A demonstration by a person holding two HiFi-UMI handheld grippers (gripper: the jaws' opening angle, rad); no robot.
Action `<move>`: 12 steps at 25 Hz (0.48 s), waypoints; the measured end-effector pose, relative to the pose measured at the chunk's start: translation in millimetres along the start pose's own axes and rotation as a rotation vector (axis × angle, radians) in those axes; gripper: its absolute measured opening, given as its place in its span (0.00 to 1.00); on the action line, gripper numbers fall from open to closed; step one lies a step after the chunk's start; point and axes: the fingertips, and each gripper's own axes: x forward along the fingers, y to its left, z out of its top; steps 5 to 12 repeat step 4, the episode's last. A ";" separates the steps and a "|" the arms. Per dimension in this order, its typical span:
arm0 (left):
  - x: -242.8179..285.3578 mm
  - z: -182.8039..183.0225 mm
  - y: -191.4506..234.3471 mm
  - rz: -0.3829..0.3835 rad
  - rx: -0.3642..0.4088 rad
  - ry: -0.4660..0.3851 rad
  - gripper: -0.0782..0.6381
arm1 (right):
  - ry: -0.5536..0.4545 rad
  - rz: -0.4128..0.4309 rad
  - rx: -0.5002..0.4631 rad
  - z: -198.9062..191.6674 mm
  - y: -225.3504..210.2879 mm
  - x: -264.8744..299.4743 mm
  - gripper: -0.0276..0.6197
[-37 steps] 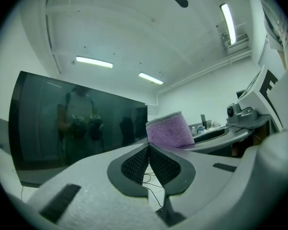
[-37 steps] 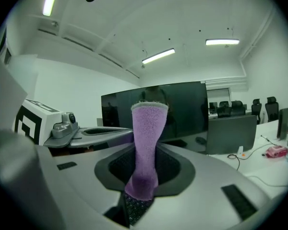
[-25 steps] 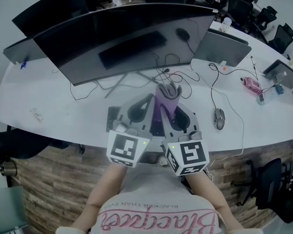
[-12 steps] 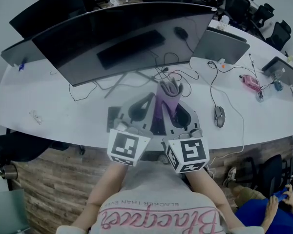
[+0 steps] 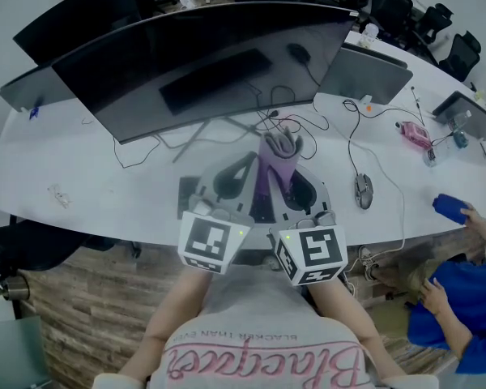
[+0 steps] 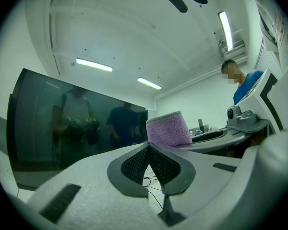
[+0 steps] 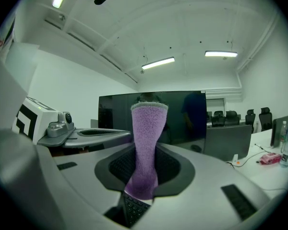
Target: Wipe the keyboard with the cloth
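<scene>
My right gripper is shut on a purple cloth, which stands upright out of its jaws; the right gripper view shows the cloth pinched between the pads of the gripper. My left gripper sits close beside it on the left, shut with nothing between its jaws; the cloth rises just behind its tip. Both grippers hover over the desk's front edge. A bit of black keyboard shows under the right jaws; in the head view the grippers hide it.
A wide curved monitor stands behind the grippers, with cables trailing in front. A mouse lies to the right, a second screen beyond it. A person in blue holding a blue object is at the desk's right end.
The person in blue has come into view at the lower right and reached a hand up to the desk edge. Both grippers and the cloth have hardly moved.
</scene>
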 end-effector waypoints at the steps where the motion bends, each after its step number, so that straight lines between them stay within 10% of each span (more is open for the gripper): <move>1: 0.2 -0.1 -0.1 -0.001 0.000 0.000 0.12 | 0.000 -0.001 0.001 -0.1 -0.5 0.1 0.17; 12: 0.9 -0.3 -0.5 -0.003 0.000 0.000 0.12 | 0.002 -0.003 0.002 -0.8 -2.1 0.3 0.17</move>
